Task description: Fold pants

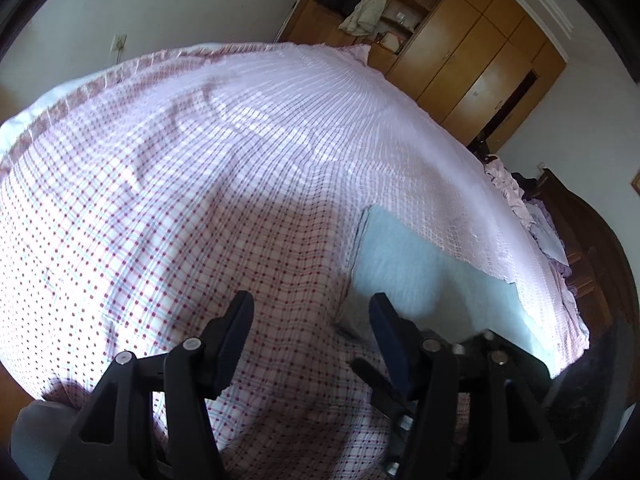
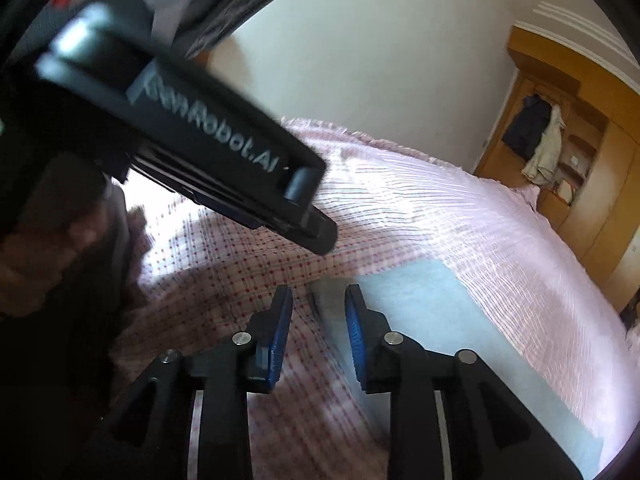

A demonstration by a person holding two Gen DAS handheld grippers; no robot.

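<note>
Light grey-blue pants [image 1: 416, 268] lie flat on the checked bedspread [image 1: 180, 184], at the right in the left wrist view and at the lower right in the right wrist view [image 2: 440, 328]. My left gripper [image 1: 312, 312] is open and empty, its right finger just above the pants' near corner. My right gripper [image 2: 318, 304] is open and empty, hovering over the pants' left edge. The left gripper's body [image 2: 192, 136] crosses the upper left of the right wrist view, above the bed.
The bed fills both views. A wooden wardrobe [image 1: 472, 44] with hanging clothes stands beyond the bed's far end. Crumpled purple clothes [image 1: 532, 216] lie at the bed's right edge by a dark wooden headboard [image 1: 592, 248]. A white wall [image 2: 380, 60] is behind the bed.
</note>
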